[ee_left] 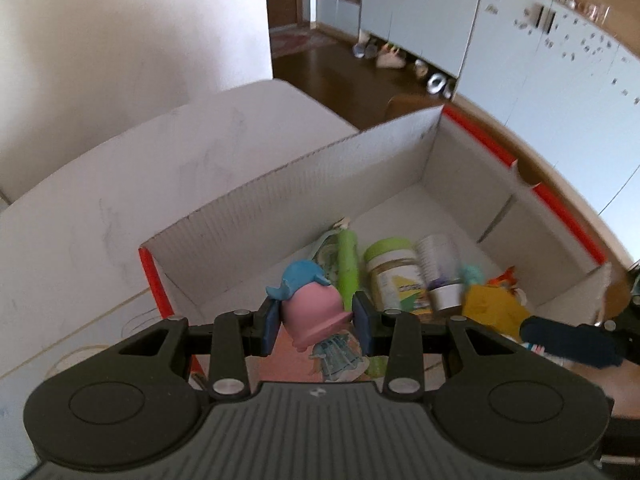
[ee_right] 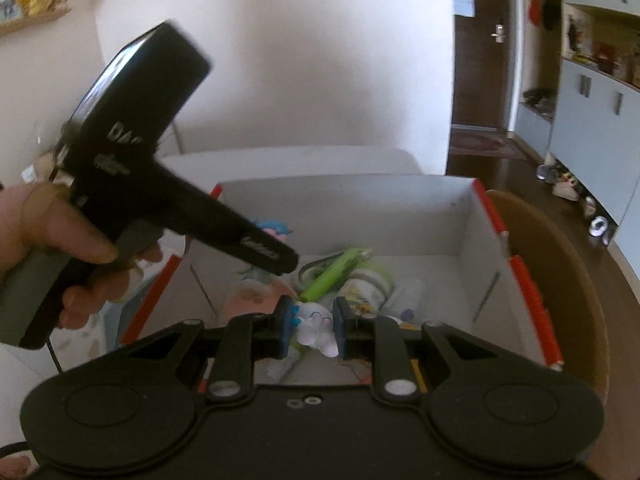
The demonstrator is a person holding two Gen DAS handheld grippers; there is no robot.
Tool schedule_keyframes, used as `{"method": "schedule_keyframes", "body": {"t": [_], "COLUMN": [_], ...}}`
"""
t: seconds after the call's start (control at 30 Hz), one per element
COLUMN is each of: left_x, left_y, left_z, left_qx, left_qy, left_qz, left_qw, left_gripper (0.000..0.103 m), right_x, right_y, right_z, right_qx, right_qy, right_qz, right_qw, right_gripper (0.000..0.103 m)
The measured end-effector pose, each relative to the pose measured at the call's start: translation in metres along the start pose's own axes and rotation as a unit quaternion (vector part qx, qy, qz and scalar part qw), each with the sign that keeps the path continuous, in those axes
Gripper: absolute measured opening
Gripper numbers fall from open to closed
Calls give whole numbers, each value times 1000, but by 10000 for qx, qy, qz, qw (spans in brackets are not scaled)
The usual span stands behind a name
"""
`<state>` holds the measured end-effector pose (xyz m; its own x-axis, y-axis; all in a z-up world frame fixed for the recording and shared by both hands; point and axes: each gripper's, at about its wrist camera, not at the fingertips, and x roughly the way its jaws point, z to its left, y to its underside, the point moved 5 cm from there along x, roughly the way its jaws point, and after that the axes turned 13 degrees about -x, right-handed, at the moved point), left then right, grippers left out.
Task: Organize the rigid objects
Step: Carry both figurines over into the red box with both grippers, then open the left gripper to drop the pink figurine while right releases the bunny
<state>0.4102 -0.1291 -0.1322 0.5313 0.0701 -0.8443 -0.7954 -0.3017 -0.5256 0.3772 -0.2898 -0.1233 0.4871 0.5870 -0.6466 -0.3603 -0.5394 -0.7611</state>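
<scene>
Room: white wall at left, dark wood floor, pale blue cupboards at right.
Surface: round wooden table carrying a white cardboard box.
Left gripper: pinching a pink-and-blue toy above the box's near-left corner.
Right gripper: clamped on a white figurine over the box's near edge.

Legible text: scarce.

Right wrist view: black body of the other hand-held gripper carries white lettering; the first line starts "DA", the rest is lost to motion blur. A smaller line beneath it and a further mark near the finger end are unreadable.

Left wrist view: jar with green lid has a printed label; colours show, no words resolve.

No numbers or signs readable elsewhere.
</scene>
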Motion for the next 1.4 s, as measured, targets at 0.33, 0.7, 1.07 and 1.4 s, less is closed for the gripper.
{"method": "schedule_keyframes", "body": {"t": [0.33,0.7,1.07,1.4], "left_x": [31,45,43,10], "left_y": [-1,8,9,8], "left_z": [-7,-6,2,-3], "left_qx": [124,7,-321,-284], "left_qy": [-194,-195,-84,165], "left_qz": [333,680,763,350], "left_qw": [9992,9975,9965,9988], "left_gripper": [37,37,39,57], "right_x": [31,39,24,11], "right_y": [11,20,17,10], "right_z": [2,-12,-17,-25], "right_qx": [-168,-43,116,377], "right_qy": [-260,-431,-430,-217], "right_qz": [423,775,639,471], "right_qw": [9986,9961,9970,9979], "right_gripper": [20,26,50,57]}}
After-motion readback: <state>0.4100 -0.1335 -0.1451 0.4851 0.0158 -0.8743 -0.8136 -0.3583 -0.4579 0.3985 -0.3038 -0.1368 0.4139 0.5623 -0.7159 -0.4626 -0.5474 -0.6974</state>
